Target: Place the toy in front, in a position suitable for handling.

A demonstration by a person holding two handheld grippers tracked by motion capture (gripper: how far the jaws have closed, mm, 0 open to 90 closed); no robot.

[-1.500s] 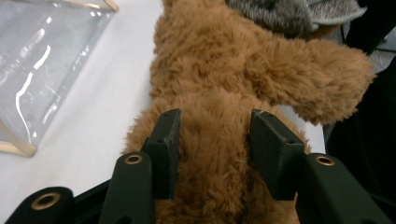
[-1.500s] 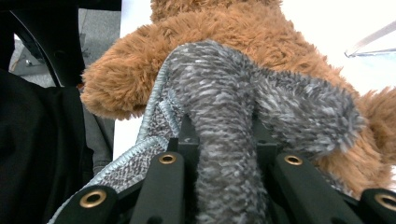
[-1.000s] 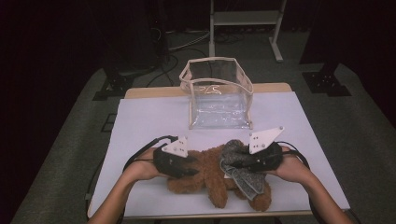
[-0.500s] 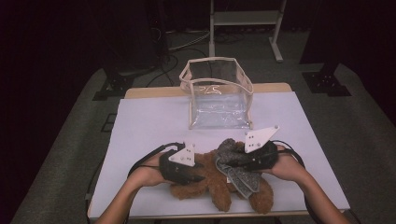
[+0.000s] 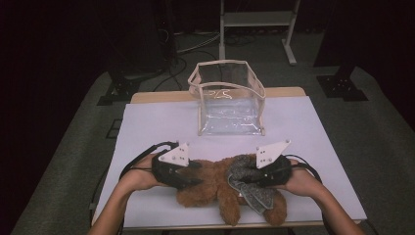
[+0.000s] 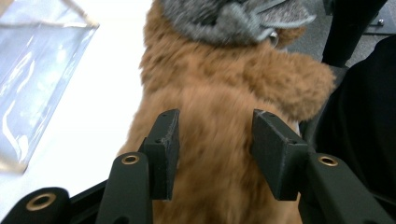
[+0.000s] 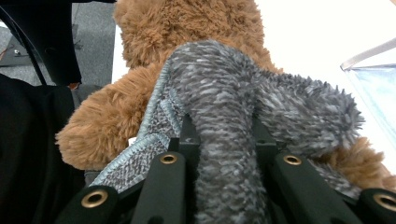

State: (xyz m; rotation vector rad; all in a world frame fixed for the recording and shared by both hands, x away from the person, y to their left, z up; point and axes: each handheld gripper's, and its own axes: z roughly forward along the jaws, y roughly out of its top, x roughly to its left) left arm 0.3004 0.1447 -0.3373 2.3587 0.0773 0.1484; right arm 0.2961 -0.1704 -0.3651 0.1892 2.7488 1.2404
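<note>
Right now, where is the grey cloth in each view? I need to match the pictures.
High view: the grey cloth lies on the brown teddy bear, lower right of centre, at the right gripper.
Left gripper view: top edge, right of centre.
Right gripper view: centre, bunched between the jaws.
Shared landmark: the clear bag.

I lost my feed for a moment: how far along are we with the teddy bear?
Done: little that shows. In hand: the right gripper pinches the grey scarf on the teddy bear; the left gripper, jaws just opening, straddles its body. Left: the clear bag stands empty.
</note>
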